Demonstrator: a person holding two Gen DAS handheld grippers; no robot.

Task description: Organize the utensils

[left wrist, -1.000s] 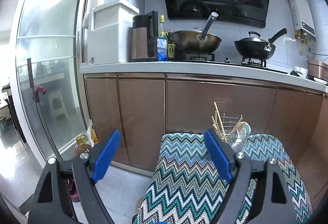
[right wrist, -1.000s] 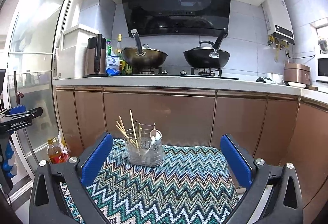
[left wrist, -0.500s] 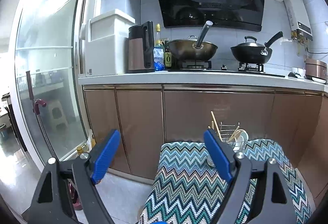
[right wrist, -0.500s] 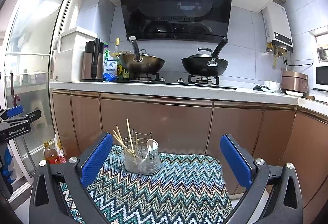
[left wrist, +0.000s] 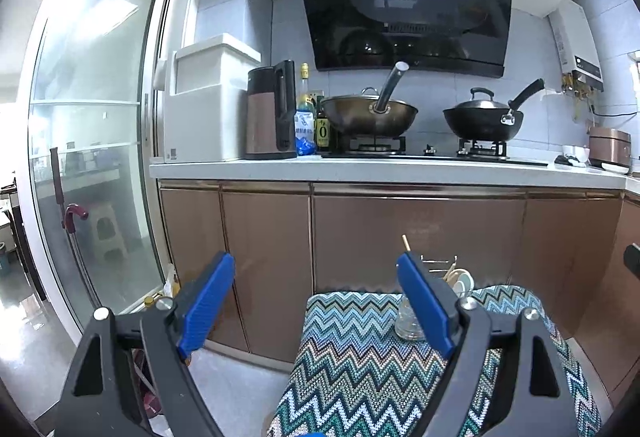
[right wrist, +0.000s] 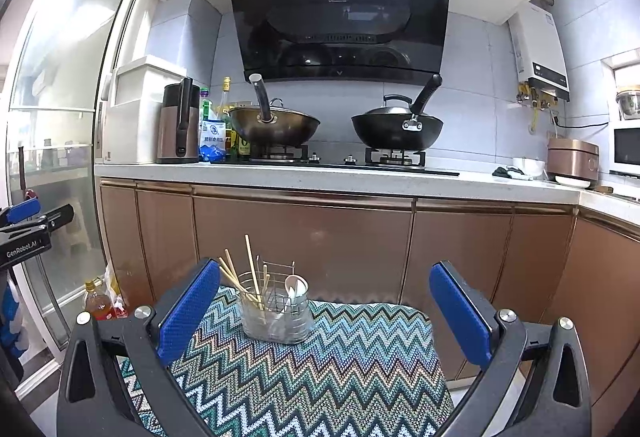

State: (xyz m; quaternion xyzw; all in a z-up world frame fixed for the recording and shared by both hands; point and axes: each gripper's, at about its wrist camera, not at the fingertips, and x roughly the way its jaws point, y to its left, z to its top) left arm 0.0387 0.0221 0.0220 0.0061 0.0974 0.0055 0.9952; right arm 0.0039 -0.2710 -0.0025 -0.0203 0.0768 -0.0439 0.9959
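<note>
Both views have tipped upward since a second ago: the utensil holder now sits lower in the right wrist picture, and in the left wrist picture the left gripper has its right finger covering more of the holder, with the range hood showing in full. The holder stands upright on the far part of the zigzag cloth, chopsticks and a white spoon standing in it. The left gripper and the right gripper both remain spread wide with nothing between their blue pads.
</note>
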